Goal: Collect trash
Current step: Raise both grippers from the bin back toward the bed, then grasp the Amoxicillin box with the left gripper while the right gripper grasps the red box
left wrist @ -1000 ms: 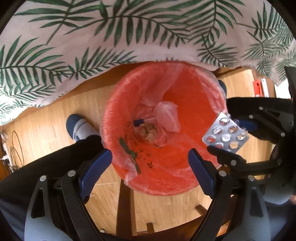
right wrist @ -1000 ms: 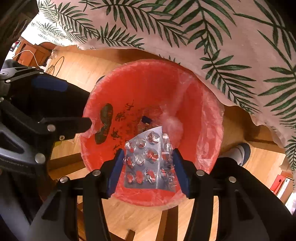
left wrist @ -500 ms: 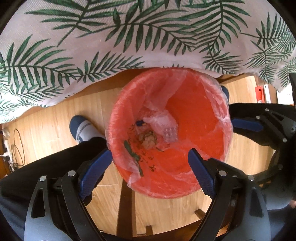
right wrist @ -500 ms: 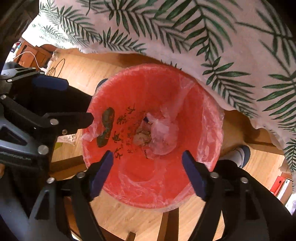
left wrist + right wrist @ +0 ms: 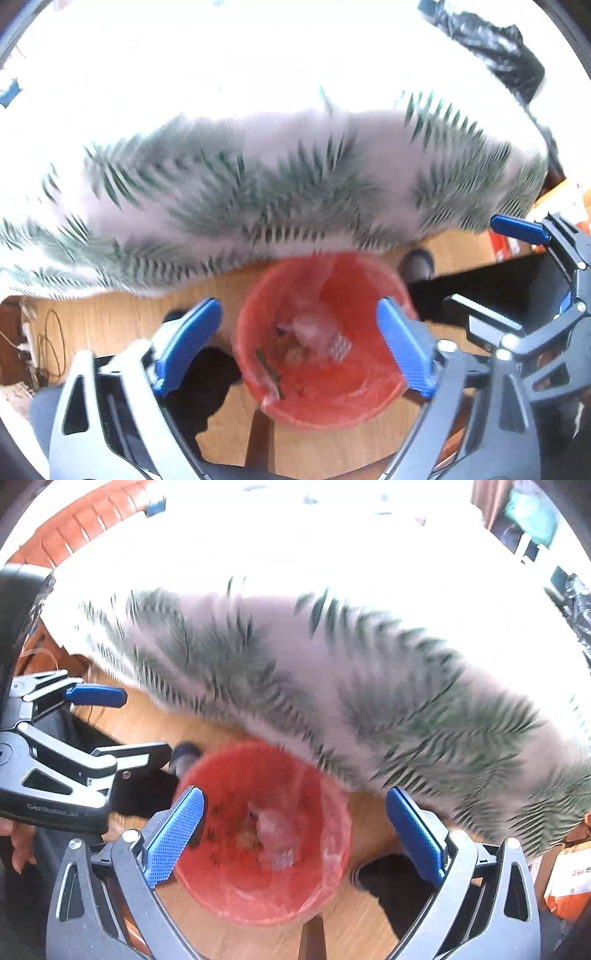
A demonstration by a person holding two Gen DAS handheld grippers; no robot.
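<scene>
A red trash bin (image 5: pixel 369 402) with a clear liner stands on the wooden floor below both grippers; it also shows in the right wrist view (image 5: pixel 332 849). A silver pill blister pack (image 5: pixel 340 346) lies inside among scraps and crumpled plastic. My left gripper (image 5: pixel 300 349) is open and empty above the bin. My right gripper (image 5: pixel 295 840) is open and empty above it too. Each gripper shows in the other's view: the right gripper (image 5: pixel 517 273) and the left gripper (image 5: pixel 122 723). Both views are blurred.
A table with a palm-leaf tablecloth (image 5: pixel 258 192) hangs over the bin's far side; it also shows in the right wrist view (image 5: pixel 369 686). A black bag (image 5: pixel 495 48) lies on the tabletop. The person's legs and feet (image 5: pixel 415 264) flank the bin. Cables (image 5: pixel 48 343) lie at the left.
The right gripper opened and dropped the blister pack into the bin. Both grippers then rose and tilted up, so the bin looks smaller and the tabletop has come into view.
</scene>
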